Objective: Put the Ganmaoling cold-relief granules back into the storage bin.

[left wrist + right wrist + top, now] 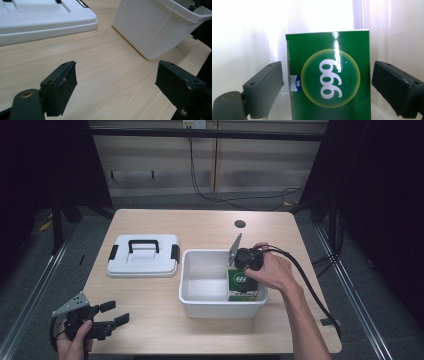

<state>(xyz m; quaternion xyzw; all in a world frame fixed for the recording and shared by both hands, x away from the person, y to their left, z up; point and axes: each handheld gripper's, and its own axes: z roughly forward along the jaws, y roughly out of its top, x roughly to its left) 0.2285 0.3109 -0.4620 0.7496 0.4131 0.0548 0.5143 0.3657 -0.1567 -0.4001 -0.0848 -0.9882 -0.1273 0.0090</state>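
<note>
- One glossy green cardboard box (pixel 329 77) with a white 999 stands in the right near corner of the white plastic tub (pixel 200 307) on the tabletop (pixel 150 320).
- Right gripper (pixel 327 87) is spread wide, jaws flanking the box, apparently not touching it.
- Looks light, stiff but crushable and slick, so I'd pinch its narrow sides gently.
- Left gripper (pixel 111 314) idles released, near left; white lid (pixel 143 256) lies beyond it.
</note>
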